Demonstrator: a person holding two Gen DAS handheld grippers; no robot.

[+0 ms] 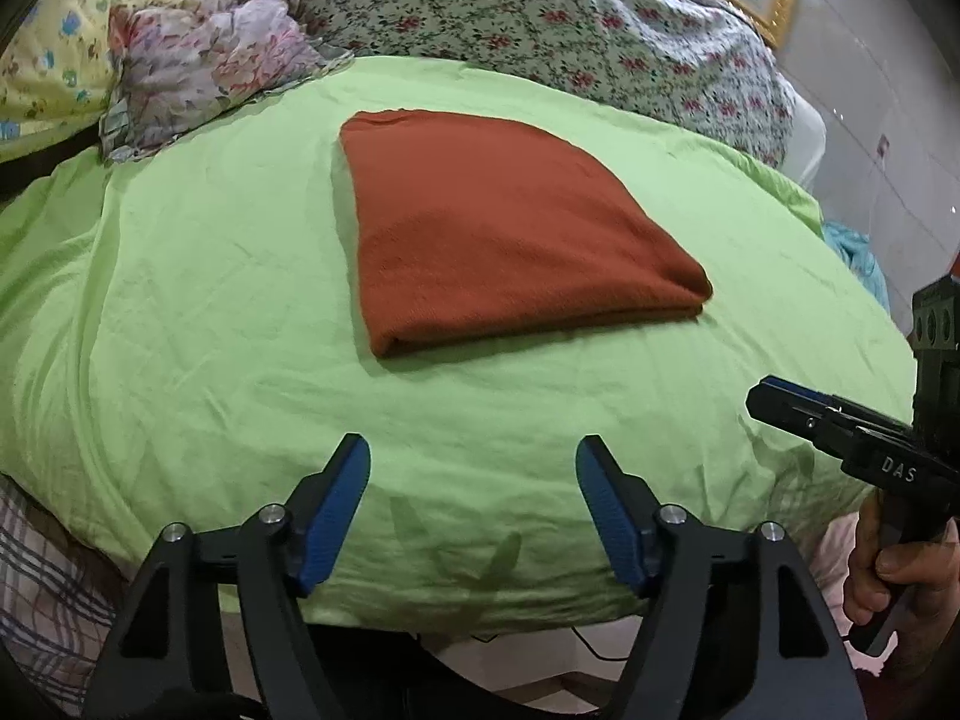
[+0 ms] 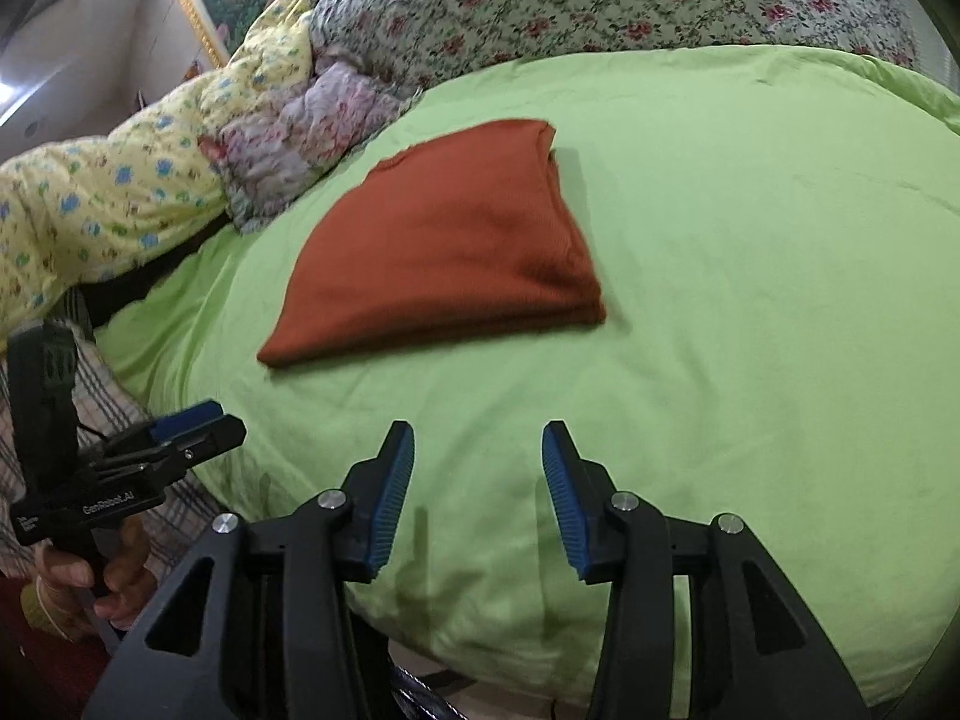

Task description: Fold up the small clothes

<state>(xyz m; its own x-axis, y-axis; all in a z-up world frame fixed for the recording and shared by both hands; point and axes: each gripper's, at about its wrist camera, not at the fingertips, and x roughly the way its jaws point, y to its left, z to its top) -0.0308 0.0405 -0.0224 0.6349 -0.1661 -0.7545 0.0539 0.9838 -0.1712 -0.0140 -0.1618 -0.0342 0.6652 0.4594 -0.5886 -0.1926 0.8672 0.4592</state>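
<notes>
The rust-orange knit garment (image 1: 510,228) (image 2: 444,246) lies folded into a flat, roughly four-sided packet with stacked layers showing along its near edge and right corner. Its top is smooth, its far edge slightly uneven. It rests on the light green bedsheet (image 1: 180,300) (image 2: 750,300), near the middle, apart from both grippers

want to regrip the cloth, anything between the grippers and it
Nothing visible. Only bare green sheet lies between the left gripper, the right gripper and the folded cloth. Both jaws are open and empty.
</notes>
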